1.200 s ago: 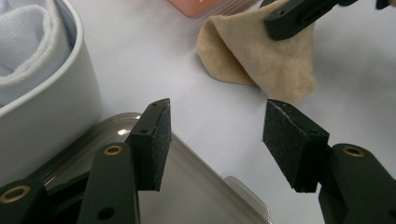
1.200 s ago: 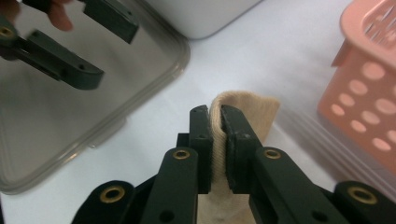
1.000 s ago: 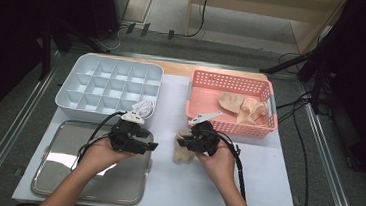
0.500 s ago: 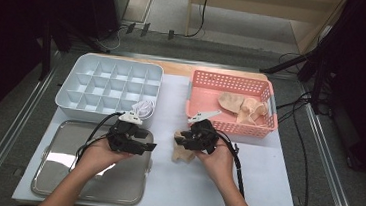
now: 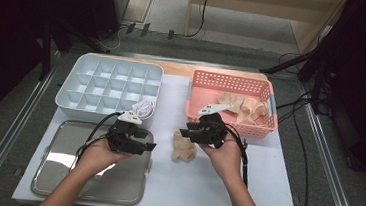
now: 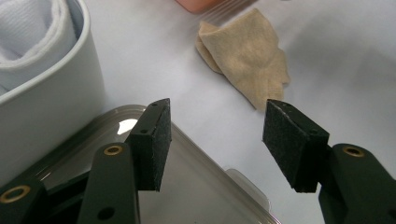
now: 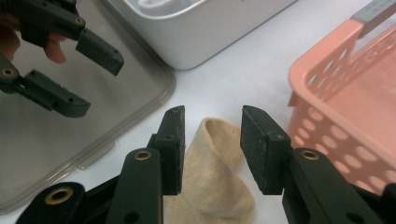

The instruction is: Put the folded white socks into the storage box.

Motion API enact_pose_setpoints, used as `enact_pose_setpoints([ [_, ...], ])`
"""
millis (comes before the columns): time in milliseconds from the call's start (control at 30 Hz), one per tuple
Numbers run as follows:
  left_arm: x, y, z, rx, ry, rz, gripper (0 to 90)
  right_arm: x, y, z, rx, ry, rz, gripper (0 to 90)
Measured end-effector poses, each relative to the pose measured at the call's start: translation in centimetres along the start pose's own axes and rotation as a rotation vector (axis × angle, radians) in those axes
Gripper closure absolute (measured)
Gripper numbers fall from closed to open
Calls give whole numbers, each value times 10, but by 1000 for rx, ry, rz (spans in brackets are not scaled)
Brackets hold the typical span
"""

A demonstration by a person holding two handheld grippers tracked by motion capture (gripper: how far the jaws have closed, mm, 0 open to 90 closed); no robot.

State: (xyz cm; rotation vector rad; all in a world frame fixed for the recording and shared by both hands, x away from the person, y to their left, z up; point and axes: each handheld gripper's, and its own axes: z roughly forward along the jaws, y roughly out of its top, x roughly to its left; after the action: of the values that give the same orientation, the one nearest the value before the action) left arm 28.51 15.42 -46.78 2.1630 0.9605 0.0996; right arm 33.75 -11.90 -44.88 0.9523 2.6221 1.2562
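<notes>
The beige sock (image 5: 183, 148) lies crumpled on the white table (image 5: 263, 190), just beside the right edge of the metal tray (image 5: 63, 183) and in front of the pink basket (image 5: 263, 132). Its knit is soft and folded over itself, with one rounded end.

The right gripper (image 5: 182, 132) hangs just above the sock; its jaws have just been opening and now stand apart, with the fabric below them and not pinched. The right gripper view shows the sock's folded ridge (image 7: 212, 172) between the two pads without contact, and the basket wall (image 7: 327, 107) close by.

The left gripper (image 5: 151, 146) is held over the tray's right edge, jaws spread and empty. The left gripper view shows the sock's (image 6: 245, 56) creases beyond the tray rim (image 6: 205, 154), and a white rolled sock (image 6: 32, 32) in the grey compartment box (image 6: 70, 93). The high view adds more beige socks (image 5: 243, 107) inside the basket.
</notes>
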Motion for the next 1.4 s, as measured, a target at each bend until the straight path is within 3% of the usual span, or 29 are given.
enact_pose_setpoints([
  [400,-2,-3,-5,-4,10,6,422,-17,8,-17,-27,0,37,607],
  [600,-3,-5,-6,-11,8,3,422,-25,15,-27,-40,-28,31,608],
  [700,-4,-6,-5,-8,17,9,422,-34,15,-30,-46,-39,51,608],
  [933,-6,-8,-7,-16,19,15,422,-50,15,-33,-35,-54,98,605],
  [1233,-5,-8,-6,-16,14,17,422,-67,21,-29,-4,-92,100,605],
  [1400,-3,-9,-6,-18,17,5,422,-79,24,-25,-27,-101,134,614],
])
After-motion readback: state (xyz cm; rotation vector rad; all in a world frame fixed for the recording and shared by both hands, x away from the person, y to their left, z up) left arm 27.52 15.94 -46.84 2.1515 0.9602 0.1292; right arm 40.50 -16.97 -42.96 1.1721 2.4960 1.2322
